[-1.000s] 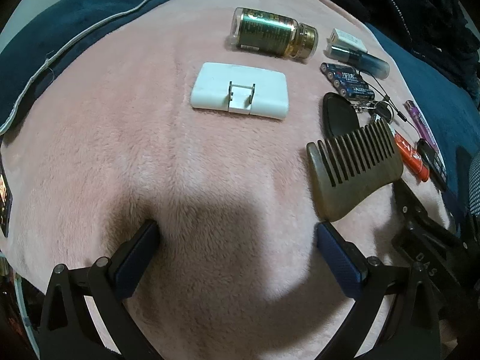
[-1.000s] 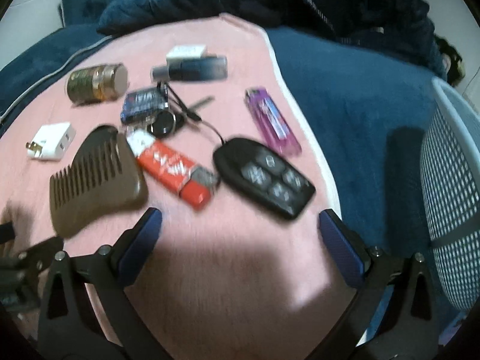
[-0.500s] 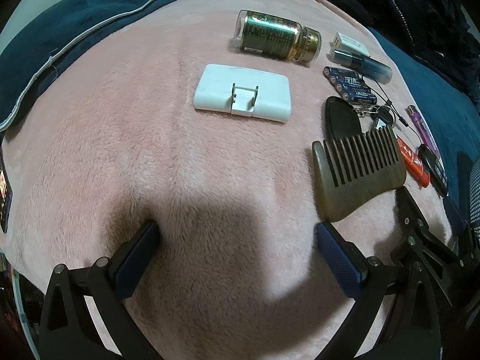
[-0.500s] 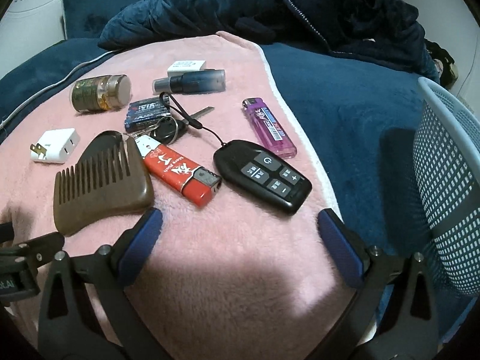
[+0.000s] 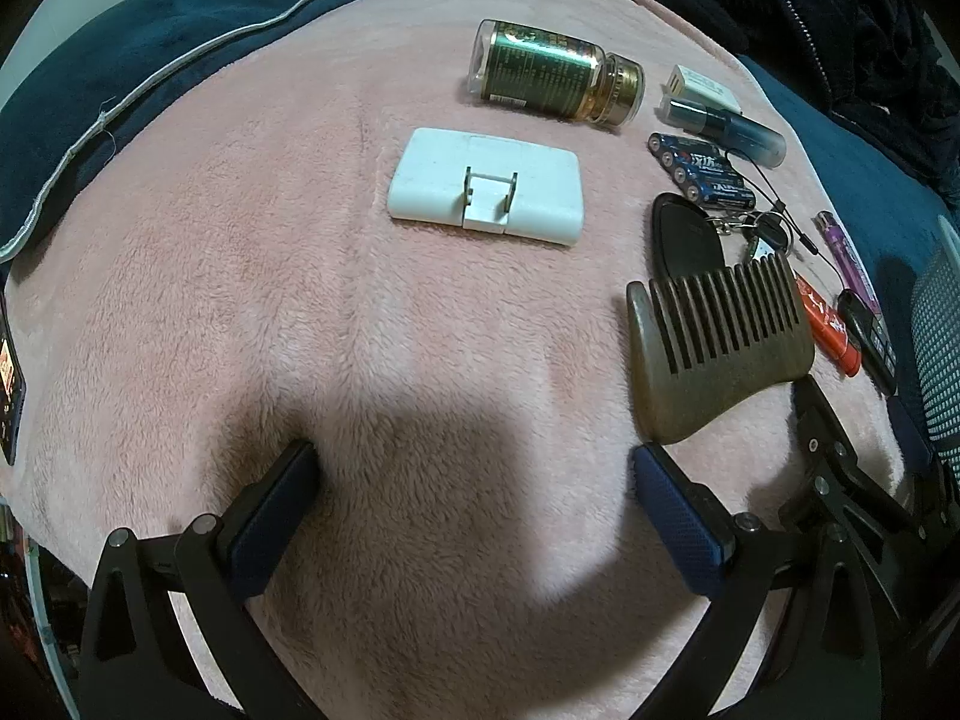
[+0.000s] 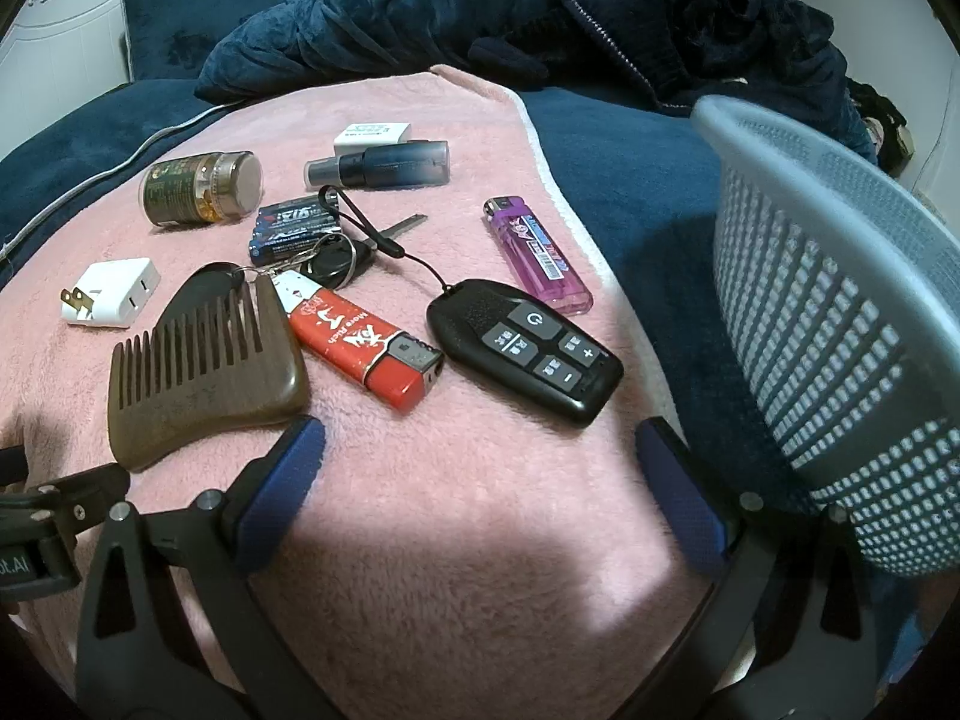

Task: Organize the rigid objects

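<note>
Left gripper is spread wide and holds nothing, its blue-padded fingers low over bare pink blanket. Right gripper is likewise spread wide and empty, poised just near of the black remote. Objects lie loose on the blanket. The wooden comb rests at the near left of the cluster, teeth pointing away, and partly overlaps a dark oval fob. The red lighter sits between comb and remote, close to both. The purple lighter lies just beyond the remote, near the blanket's right edge. Further back: a pack of batteries, a key ring with keys, a dark spray bottle and a small white box. The pill bottle lies on its side at the far end; the white plug adapter sits alone, left of the cluster. A perforated blue basket stands on the right, off the blanket, on the dark blue bedding.
</note>
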The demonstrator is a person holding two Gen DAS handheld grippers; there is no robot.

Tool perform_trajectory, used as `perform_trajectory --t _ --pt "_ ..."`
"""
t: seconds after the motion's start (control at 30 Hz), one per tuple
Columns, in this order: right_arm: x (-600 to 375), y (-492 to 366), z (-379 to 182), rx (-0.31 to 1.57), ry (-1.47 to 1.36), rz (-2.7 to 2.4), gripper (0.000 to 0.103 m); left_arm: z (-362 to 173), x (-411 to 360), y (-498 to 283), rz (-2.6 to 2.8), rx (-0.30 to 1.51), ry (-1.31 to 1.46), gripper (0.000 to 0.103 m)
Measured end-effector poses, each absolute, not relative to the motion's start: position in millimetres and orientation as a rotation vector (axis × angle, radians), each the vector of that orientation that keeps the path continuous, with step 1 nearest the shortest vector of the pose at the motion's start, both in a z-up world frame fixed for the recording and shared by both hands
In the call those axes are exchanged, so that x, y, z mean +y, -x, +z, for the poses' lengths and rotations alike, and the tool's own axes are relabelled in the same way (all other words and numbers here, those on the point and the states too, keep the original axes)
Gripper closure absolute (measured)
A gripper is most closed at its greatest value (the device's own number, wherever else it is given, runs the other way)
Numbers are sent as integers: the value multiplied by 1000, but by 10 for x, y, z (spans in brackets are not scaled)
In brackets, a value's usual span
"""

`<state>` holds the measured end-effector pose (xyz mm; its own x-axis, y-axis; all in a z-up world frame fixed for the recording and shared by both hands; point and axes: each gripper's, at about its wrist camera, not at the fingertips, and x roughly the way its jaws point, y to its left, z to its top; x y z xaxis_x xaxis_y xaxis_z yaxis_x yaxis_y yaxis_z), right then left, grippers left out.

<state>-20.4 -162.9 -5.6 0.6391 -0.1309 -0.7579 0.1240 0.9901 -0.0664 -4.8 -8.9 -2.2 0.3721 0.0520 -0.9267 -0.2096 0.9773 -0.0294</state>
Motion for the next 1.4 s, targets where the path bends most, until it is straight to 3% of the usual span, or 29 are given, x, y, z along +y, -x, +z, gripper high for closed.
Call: perform_trajectory --t 0.5,0.8,1.03,1.23,1.4 --pt "-1583 213 -57 861 30 -199 0 -41 -120 88 179 1172 152 0" --pt "-1752 -156 11 1101 -117 -211 0 -32 -126 -60 178 1229 155 0" --pt "-1646 -152 -16 1069 -40 -250 0 -24 -115 -180 177 1263 159 0" --pt "-1454 -121 184 1159 58 -101 4 114 -20 -278 156 1313 189 2" --pt "-1413 -21 518 1117 -12 23 5 527 218 -262 206 1163 285 2"
